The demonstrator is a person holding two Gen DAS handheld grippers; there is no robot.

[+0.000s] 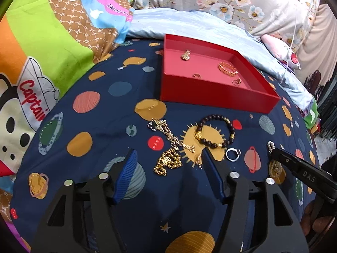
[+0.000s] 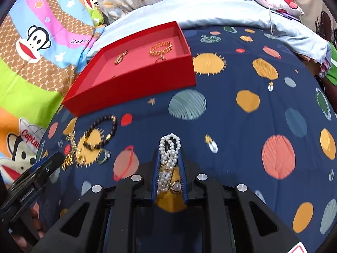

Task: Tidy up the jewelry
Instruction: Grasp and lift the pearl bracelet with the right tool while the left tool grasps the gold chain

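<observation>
Left wrist view: left gripper (image 1: 167, 158) hangs with fingers apart over the gold chain (image 1: 167, 162), touching nothing, with the beaded bracelet (image 1: 214, 131) and silver ring (image 1: 232, 154) just right and the red tray (image 1: 210, 92) farther off (a few gold pieces already inside). Right wrist view: right gripper (image 2: 169, 154) is clamped on the pearl strand (image 2: 169, 156), tray far left; loose loops dangling past the fingertips could slip out or snag the tray wall on the carry.

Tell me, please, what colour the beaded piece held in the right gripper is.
White: the pearl strand, with a small gold fitting, clearest in the right wrist view.
</observation>
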